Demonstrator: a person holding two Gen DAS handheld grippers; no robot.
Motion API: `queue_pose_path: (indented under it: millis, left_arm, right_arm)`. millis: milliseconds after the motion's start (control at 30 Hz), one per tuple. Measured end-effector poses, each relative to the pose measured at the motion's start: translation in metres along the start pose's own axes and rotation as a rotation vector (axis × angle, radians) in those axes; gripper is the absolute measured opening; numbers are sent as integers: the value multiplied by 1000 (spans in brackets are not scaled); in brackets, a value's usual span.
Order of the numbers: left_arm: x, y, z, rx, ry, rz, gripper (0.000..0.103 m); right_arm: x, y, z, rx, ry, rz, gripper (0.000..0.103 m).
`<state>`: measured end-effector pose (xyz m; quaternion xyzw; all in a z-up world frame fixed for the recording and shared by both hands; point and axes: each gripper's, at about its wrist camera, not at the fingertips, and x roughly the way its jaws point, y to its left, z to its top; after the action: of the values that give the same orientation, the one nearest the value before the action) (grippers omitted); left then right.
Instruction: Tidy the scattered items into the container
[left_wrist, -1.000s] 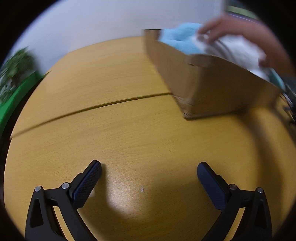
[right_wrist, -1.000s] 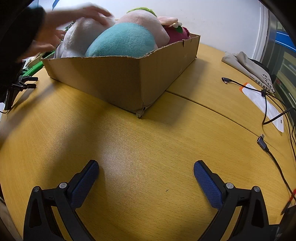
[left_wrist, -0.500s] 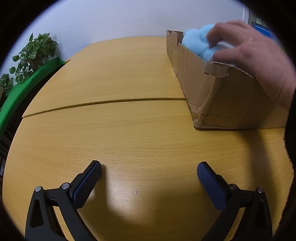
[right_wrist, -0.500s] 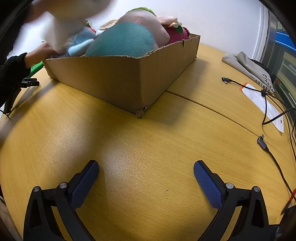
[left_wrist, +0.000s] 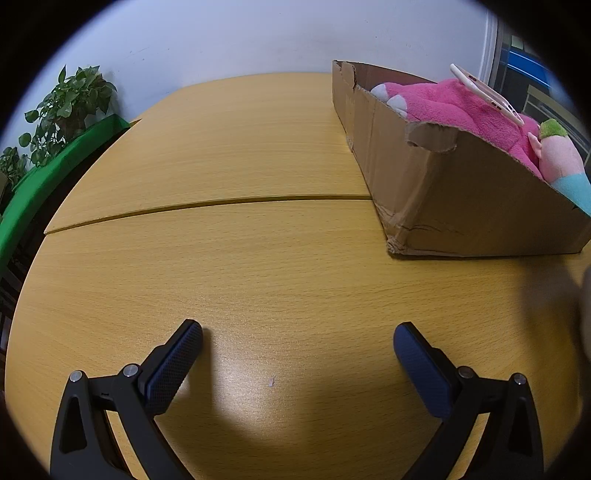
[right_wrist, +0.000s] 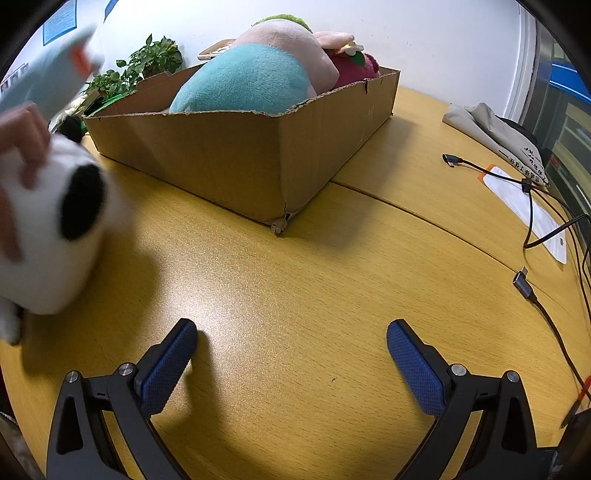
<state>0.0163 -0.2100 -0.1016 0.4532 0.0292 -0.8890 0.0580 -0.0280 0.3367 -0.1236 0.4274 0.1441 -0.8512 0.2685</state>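
White plush with a black patch, the soft toy (right_wrist: 55, 229) fills the left edge of the right wrist view, blurred, with a bare hand (right_wrist: 22, 147) gripping its top; it hangs low over the desk (right_wrist: 295, 280), outside the box, and whether it touches the wood cannot be told. Right of it sits the cardboard box (right_wrist: 229, 158), torn along its rim and split at its near corner, heaped with a teal and pink plush (right_wrist: 251, 77). Further right lie black cables (right_wrist: 532, 206), a white sheet and a grey cloth bag (right_wrist: 495, 133). In the left wrist view a potted plant (left_wrist: 70, 107) stands far left, bare wood in the middle, and the box at right with a pink plush (left_wrist: 469, 107). Both the left gripper (left_wrist: 297, 341) and right gripper (right_wrist: 291, 339) rest low over the desk, jaws spread wide, holding nothing.
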Motion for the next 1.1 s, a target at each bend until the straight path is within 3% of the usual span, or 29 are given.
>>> queue_pose_path:
  millis: [400,467,700,1100]
  left_arm:
    - [1,21,-5,-12,-2,8,103]
    - [2,1,-4,-17,-4,15,103]
    - [-6,11,-12,-63,-3,48,103]
    - [-8,10,-17,-59,-3,50,103]
  right_arm:
    - [0,-1,0,0,-1,1,103]
    - [0,0,0,0,-1,1,103]
    - [-1,0,0,0,0,1,103]
    - [0,-1,0,-1,0,0,103]
